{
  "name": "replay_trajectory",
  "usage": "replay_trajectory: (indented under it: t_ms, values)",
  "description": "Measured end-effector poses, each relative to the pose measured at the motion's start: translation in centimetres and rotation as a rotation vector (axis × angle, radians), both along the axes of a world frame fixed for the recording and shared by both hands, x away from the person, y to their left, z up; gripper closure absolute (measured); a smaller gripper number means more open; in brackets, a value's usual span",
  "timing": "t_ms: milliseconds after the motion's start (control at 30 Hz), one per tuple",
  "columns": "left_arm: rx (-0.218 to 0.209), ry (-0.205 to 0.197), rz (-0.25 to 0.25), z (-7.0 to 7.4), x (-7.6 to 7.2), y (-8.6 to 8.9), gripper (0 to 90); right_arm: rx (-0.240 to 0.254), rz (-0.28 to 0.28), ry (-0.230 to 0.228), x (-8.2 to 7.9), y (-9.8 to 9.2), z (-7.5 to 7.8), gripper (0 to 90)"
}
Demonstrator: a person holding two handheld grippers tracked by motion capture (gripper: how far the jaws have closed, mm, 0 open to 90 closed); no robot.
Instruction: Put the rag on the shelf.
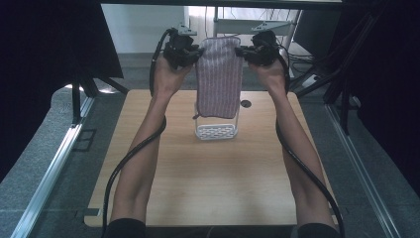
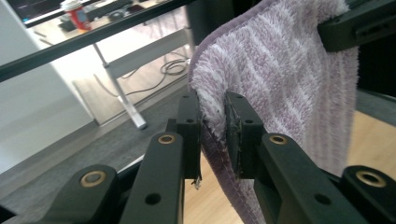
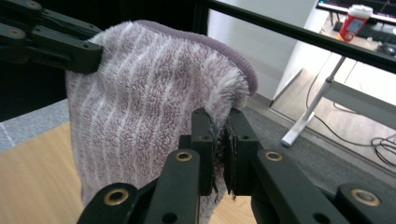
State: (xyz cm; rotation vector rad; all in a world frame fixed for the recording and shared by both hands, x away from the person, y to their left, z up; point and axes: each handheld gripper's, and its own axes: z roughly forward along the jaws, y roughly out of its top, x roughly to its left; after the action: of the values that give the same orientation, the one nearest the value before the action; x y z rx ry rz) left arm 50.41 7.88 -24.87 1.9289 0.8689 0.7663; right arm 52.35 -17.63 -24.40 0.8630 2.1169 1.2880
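A purple-and-white striped towel (image 1: 218, 77) hangs folded in the air above the far part of the wooden table (image 1: 213, 168). My left gripper (image 1: 198, 52) is shut on its upper left edge, and my right gripper (image 1: 241, 51) is shut on its upper right edge. In the left gripper view the fluffy towel (image 2: 280, 79) is pinched between the two black jaws at my left gripper (image 2: 214, 121). Likewise, the right gripper view has the towel (image 3: 149, 107) clamped at my right gripper (image 3: 220, 140), with the other gripper's jaws holding the far corner.
A small white wire rack (image 1: 216, 130) stands on the table right under the hanging towel. A dark round hole (image 1: 245, 103) sits in the tabletop near the far right. Desk legs and cables lie on the floor beyond the table.
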Motion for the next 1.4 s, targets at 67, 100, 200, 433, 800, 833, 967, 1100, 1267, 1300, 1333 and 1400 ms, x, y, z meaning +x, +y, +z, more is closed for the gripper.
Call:
replay_trajectory:
  t_ms: [67, 100, 200, 433, 800, 833, 967, 1100, 1267, 1300, 1333, 1400]
  values:
    - [-0.012, 0.011, 0.021, -0.9, 1.2, 0.1, 75.8, -0.005, -0.011, 0.012, 1.3, 0.3, -0.7, 83.4]
    - [-0.022, 0.016, 0.029, -1.2, 1.6, 0.1, 75.4, -0.005, -0.012, 0.018, 1.7, 0.4, -1.0, 83.3]
    - [-0.024, 0.026, 0.041, -2.0, 2.3, 0.2, 75.2, -0.004, -0.022, 0.038, 2.7, 0.5, -1.7, 82.6]
    - [0.038, 0.103, 0.091, -5.6, 4.9, -0.4, 74.2, -0.026, -0.046, 0.100, 4.6, 1.1, -4.2, 81.8]
    - [0.061, 0.248, 0.173, -10.7, 6.9, -0.2, 47.6, -0.059, -0.103, 0.215, 6.3, 0.2, -8.4, 59.3]
    - [0.061, 0.248, 0.173, -10.7, 6.9, -0.2, 45.8, -0.059, -0.103, 0.215, 6.3, 0.2, -8.4, 59.3]
    - [0.022, 0.250, 0.124, -10.7, 5.9, 0.2, 39.1, -0.051, -0.089, 0.235, 5.9, -0.7, -9.4, 53.0]
    - [-0.009, 0.252, 0.083, -10.2, 5.0, 0.5, 33.5, -0.046, -0.077, 0.237, 5.2, -1.1, -9.8, 48.1]
    - [-0.019, 0.225, 0.047, -9.6, 3.5, 1.1, 31.2, -0.036, -0.038, 0.214, 3.8, -1.4, -9.7, 45.4]
    - [-0.023, 0.223, 0.042, -9.5, 3.3, 1.2, 30.8, -0.033, -0.037, 0.210, 3.6, -1.5, -9.6, 45.3]
    - [-0.022, 0.218, 0.040, -9.4, 3.1, 1.3, 30.3, -0.033, -0.034, 0.209, 3.4, -1.6, -9.6, 44.5]
    - [-0.013, 0.207, 0.029, -9.1, 2.6, 1.5, 28.9, -0.028, -0.027, 0.205, 3.0, -1.8, -9.4, 43.2]
